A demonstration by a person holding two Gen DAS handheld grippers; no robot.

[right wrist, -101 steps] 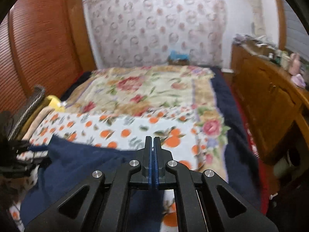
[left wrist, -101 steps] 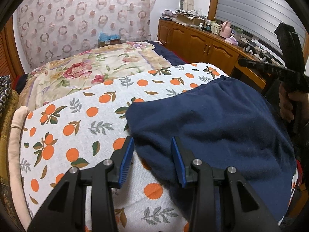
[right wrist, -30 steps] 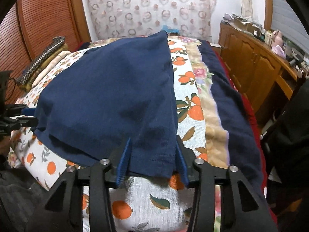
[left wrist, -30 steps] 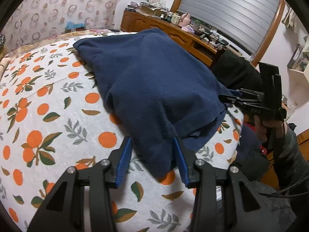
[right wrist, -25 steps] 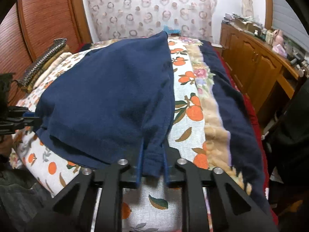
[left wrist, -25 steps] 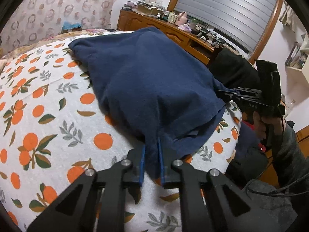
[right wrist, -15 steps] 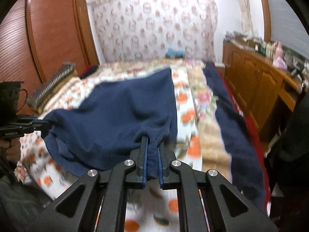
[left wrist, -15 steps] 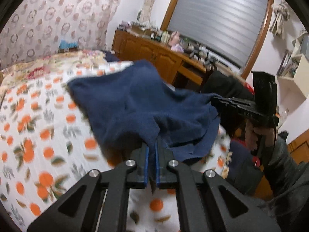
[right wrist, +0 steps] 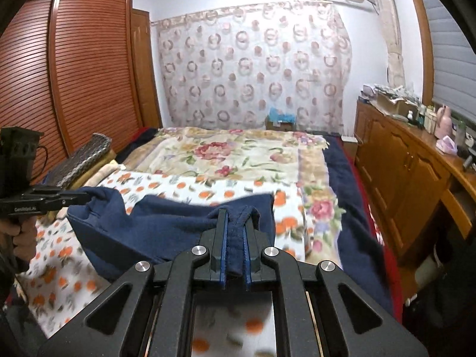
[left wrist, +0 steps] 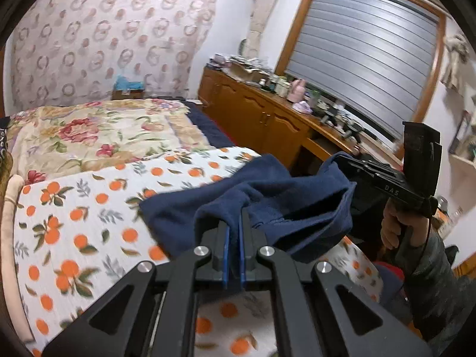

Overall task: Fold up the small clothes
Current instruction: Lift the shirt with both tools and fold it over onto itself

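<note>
Left claw (left wrist: 233,253) and right claw (right wrist: 235,255), each clamped tight on a near corner of the navy garment (left wrist: 267,208), lift that edge off the bed (left wrist: 89,208), probably to carry it over for a fold.

Two markings could be read, both pale lettering on black gripper bodies. The right hand-held gripper (left wrist: 337,160), seen from the left wrist camera, carried the letters "DAS" on its side. The left hand-held gripper (right wrist: 84,197), seen from the right wrist camera, bore a small brand word, roughly "GenRobot.AI"; its last letters were blurred.
</note>
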